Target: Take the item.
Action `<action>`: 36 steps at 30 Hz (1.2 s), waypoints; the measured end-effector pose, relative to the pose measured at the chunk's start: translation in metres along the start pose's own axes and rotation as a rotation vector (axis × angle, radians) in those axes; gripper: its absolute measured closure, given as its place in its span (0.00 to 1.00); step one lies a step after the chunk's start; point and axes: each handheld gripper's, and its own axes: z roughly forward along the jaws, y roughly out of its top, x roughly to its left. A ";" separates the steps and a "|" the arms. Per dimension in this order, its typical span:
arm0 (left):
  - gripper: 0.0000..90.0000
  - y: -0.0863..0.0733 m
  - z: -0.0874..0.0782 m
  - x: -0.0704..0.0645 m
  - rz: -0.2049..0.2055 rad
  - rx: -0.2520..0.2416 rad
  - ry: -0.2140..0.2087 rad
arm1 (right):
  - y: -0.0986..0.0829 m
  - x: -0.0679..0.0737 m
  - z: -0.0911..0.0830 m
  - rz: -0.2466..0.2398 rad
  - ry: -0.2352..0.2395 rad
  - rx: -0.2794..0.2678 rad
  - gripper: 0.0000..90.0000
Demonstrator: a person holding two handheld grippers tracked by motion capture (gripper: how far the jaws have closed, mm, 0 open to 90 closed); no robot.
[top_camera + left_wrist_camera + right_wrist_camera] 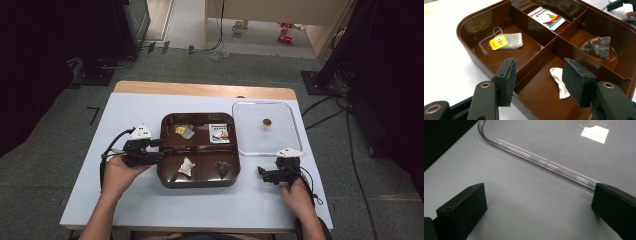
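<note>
A brown four-compartment tray (198, 183) sits mid-table. It holds a tea bag with a yellow tag (184, 131), a printed white packet (219, 133), a crumpled white wrapper (187, 166) and a dark pyramid tea bag (223, 168). My left gripper (167, 150) is at the tray's left rim, open. In the left gripper view my left gripper (539, 77) has its jaws astride the near wall, with the white wrapper (560, 81) lying between and beyond them, untouched. My right gripper (262, 172) rests low on the table right of the tray, open and empty (541, 200).
A clear lid (295, 127) with a small brown knob (267, 121) lies flat to the right of the tray; its curved rim (536, 161) runs just ahead of the right jaws. The white tabletop (125, 200) spreads around the tray. Dark stands and cables flank the table.
</note>
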 end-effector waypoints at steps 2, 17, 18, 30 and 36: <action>0.52 0.000 0.004 -0.003 0.018 -0.001 -0.012 | 0.000 0.000 0.000 0.000 0.000 0.000 0.00; 0.50 0.005 0.036 -0.024 0.074 0.078 -0.056 | 0.000 0.000 0.000 0.000 0.000 0.000 0.00; 0.50 0.005 0.036 -0.024 0.074 0.078 -0.056 | 0.000 0.000 0.000 0.000 0.000 0.000 0.00; 0.50 0.009 0.061 -0.035 0.125 0.210 -0.053 | 0.000 0.000 0.000 -0.001 -0.002 -0.001 0.00; 0.50 0.010 0.070 -0.039 0.136 0.301 -0.050 | 0.000 0.000 0.000 0.001 0.000 0.000 0.00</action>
